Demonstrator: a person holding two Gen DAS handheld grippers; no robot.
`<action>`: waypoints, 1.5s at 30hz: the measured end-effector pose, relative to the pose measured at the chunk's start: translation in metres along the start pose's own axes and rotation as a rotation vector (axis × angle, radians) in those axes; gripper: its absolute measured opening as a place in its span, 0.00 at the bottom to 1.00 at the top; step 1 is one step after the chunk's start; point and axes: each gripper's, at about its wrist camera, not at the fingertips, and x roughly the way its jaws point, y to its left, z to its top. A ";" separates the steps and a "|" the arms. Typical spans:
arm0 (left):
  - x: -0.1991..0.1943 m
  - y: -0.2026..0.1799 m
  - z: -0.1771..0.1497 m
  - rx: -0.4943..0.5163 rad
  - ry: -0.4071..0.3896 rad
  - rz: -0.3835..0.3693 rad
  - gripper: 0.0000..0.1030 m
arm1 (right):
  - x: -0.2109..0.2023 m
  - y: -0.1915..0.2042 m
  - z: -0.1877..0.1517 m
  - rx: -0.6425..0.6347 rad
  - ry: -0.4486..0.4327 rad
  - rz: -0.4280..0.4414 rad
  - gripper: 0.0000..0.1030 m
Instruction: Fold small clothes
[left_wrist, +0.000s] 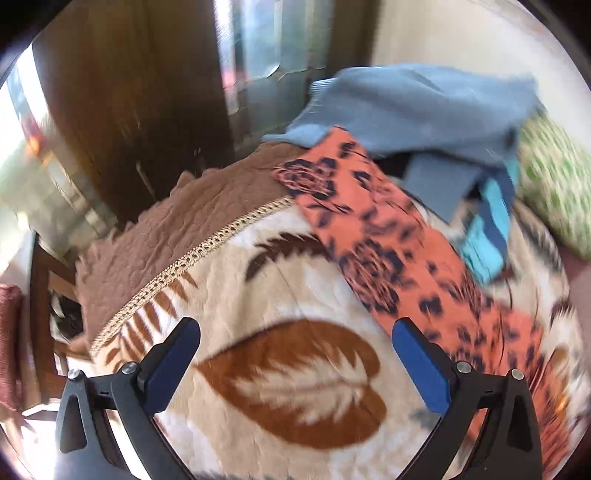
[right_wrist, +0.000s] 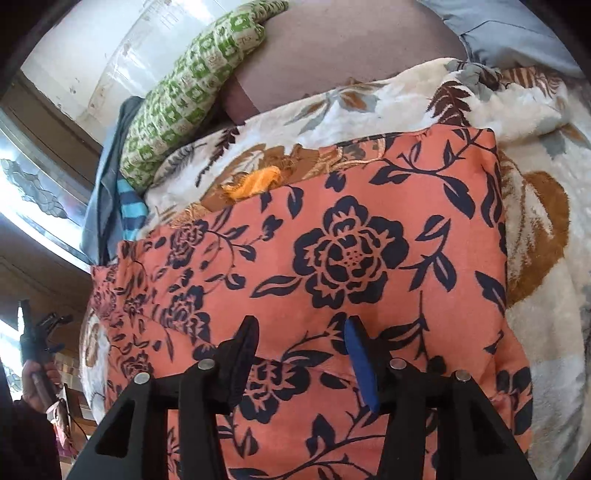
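Note:
An orange garment with dark navy flowers (right_wrist: 351, 258) lies spread flat on a cream blanket with brown leaves (right_wrist: 546, 295). My right gripper (right_wrist: 301, 323) hovers low over its near part. The jaws stand partly apart, and the cloth lies flat beneath them without being pinched. In the left wrist view the same garment (left_wrist: 388, 240) runs as a long strip on the right. My left gripper (left_wrist: 295, 325) is wide open over a bare stretch of the blanket (left_wrist: 258, 266), just left of the garment's edge, holding nothing. The picture is motion-blurred.
A grey-blue garment (left_wrist: 406, 107), a turquoise and navy striped piece (left_wrist: 487, 229) and a green patterned pillow (left_wrist: 554, 184) are heaped at the far end. A brown quilted spread (left_wrist: 166, 229) covers the bed's left edge, with a dark wooden door (left_wrist: 129, 110) beyond.

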 end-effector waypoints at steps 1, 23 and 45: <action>0.009 0.009 0.010 -0.055 0.020 -0.025 1.00 | 0.003 0.005 -0.002 -0.025 -0.004 -0.011 0.50; 0.117 -0.007 0.082 -0.283 0.034 -0.279 0.20 | 0.026 0.019 -0.006 -0.142 0.011 -0.070 0.53; -0.183 -0.255 -0.060 0.605 -0.261 -0.574 0.05 | -0.076 -0.040 0.023 0.104 -0.245 -0.005 0.53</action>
